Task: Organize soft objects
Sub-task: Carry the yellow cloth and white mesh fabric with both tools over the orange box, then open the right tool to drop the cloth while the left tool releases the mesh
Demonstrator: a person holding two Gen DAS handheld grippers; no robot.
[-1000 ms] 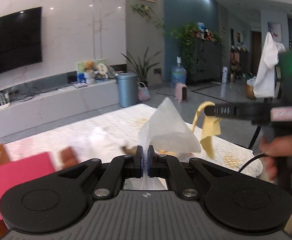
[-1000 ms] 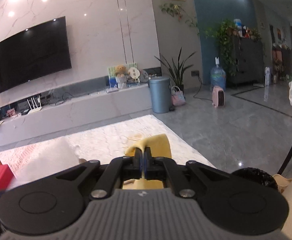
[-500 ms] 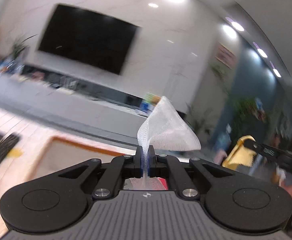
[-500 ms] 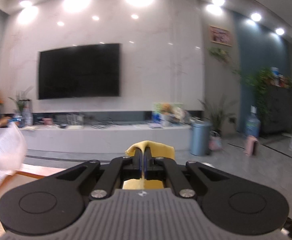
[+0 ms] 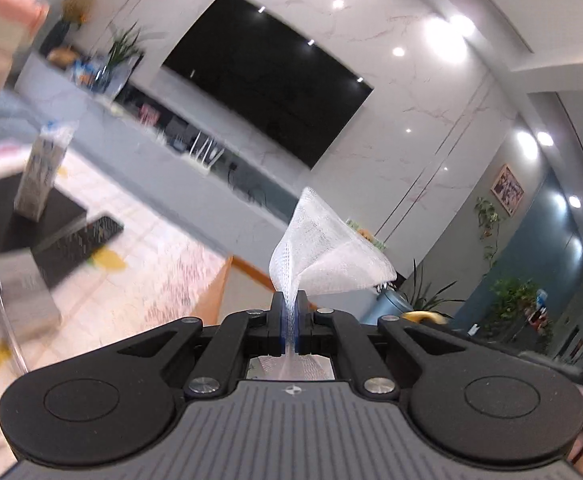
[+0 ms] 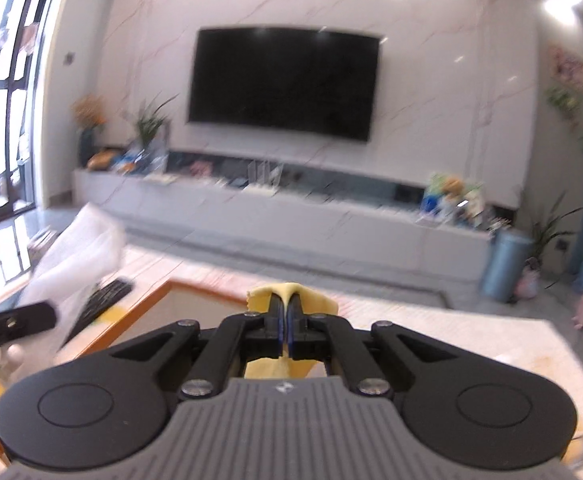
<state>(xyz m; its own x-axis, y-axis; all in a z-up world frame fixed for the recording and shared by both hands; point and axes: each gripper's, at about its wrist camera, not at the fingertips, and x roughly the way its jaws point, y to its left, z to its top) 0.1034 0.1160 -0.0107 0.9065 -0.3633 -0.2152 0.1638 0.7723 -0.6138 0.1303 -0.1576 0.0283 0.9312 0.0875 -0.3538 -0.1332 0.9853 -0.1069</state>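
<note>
Left hand-held gripper pinches a white mesh cloth, right hand-held gripper a yellow cloth; both aloft near what may be an orange-rimmed box, neither yet placed.

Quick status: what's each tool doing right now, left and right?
Left tool: closed, holding the white mesh cloth.
Right tool: closed, holding the yellow cloth.
</note>
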